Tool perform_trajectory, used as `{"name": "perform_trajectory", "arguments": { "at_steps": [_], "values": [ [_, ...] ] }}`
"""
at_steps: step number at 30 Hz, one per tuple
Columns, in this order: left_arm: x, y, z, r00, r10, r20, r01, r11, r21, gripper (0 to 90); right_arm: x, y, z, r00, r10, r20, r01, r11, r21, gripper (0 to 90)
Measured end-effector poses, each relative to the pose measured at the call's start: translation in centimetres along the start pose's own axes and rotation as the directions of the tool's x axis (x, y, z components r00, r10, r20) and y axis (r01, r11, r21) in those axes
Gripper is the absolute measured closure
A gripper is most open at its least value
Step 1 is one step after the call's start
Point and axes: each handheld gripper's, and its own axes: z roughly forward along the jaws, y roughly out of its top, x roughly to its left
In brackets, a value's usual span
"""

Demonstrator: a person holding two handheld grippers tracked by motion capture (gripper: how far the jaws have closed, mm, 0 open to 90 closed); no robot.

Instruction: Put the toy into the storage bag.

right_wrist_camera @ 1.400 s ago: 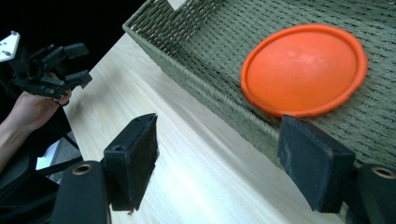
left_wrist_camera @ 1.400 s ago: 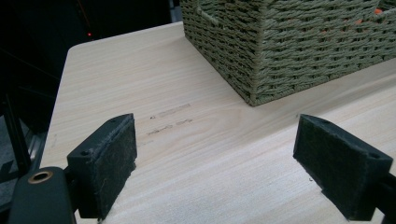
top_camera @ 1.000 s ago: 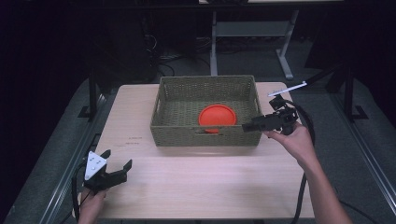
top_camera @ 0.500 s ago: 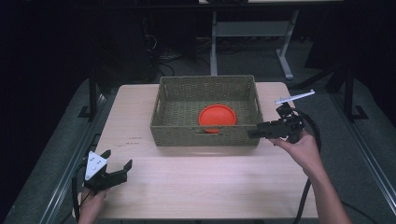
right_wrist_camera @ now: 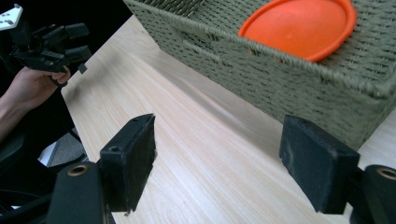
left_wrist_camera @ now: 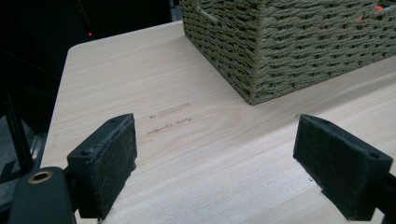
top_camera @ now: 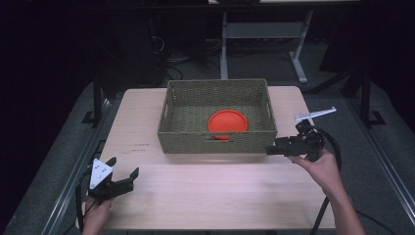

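A green woven basket (top_camera: 215,142) stands at the middle back of the wooden table (top_camera: 210,191), with an orange plate (top_camera: 228,121) lying inside it toward the right. My right gripper (top_camera: 269,150) hovers open and empty just off the basket's front right corner, pointing left. Its own view has the basket wall (right_wrist_camera: 299,88) and the orange plate (right_wrist_camera: 299,25) ahead of the open jaws. My left gripper (top_camera: 125,177) rests open near the table's front left corner, with bare wood between its pads (left_wrist_camera: 105,163) and the basket's corner (left_wrist_camera: 261,60) beyond.
Faint pencil marks (top_camera: 139,147) lie on the table left of the basket. A metal stand (top_camera: 262,44) and cables sit on the dark floor behind the table. In the right gripper view the other hand and its gripper (right_wrist_camera: 46,44) are at the far left table edge.
My right gripper has drawn back to the right and downward, from over the basket's right rim to beside its front right corner. The left gripper has stayed put.
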Motion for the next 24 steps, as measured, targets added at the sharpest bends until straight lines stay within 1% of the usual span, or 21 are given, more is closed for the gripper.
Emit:
{"name": "perform_trajectory", "arguments": {
  "at_steps": [5, 8, 9, 12, 17, 22, 23, 24],
  "values": [
    [-0.1, 0.0, 0.0, 1.0, -0.001, -0.001, 0.001, 1.0, -0.003, 12.7, -0.3, -0.9, 0.0, 0.9999, 0.011, -0.005, -0.011, 1.0, -0.007, 26.3],
    [0.0, 0.0, 0.0, 1.0, 0.0, 0.0, 0.0, 1.0, -0.001, 12.6, -0.5, -1.4, 0.0, 1.0, 0.009, -0.001, -0.009, 1.0, -0.009, 26.2],
    [-0.1, 0.0, 0.0, 1.0, 0.001, -0.001, -0.001, 1.0, -0.002, 12.7, -0.6, -1.5, 0.0, 0.9998, 0.019, -0.005, -0.019, 1.0, -0.01, 26.1],
    [-0.1, 0.0, 0.0, 1.0, 0.002, 0.001, -0.002, 1.0, 0.0, 12.7, -0.8, -2.2, -0.1, 0.9996, 0.026, -0.003, -0.026, 1.0, -0.013, 26.0],
    [-0.1, 0.0, 0.0, 1.0, 0.009, 0.0, -0.009, 1.0, -0.001, 12.7, -1.1, -2.8, -0.3, 0.9994, 0.033, 0.0, -0.033, 0.999, -0.023, 26.1],
    [-0.1, 0.0, 0.0, 1.0, 0.006, -0.003, -0.006, 1.0, 0.0, 12.6, -1.6, -3.8, -0.5, 0.9991, 0.043, 0.006, -0.042, 0.999, -0.03, 25.9],
    [-0.1, 0.0, 0.0, 1.0, 0.005, -0.003, -0.005, 1.0, 0.0, 12.7, -1.8, -4.3, -0.5, 0.9987, 0.05, 0.008, -0.049, 0.998, -0.032, 25.9],
    [-0.1, 0.0, 0.0, 1.0, 0.009, -0.003, -0.009, 1.0, 0.0, 12.7, -1.8, -4.3, -0.5, 0.9987, 0.05, 0.008, -0.049, 0.998, -0.032, 25.9]
  ]
}}
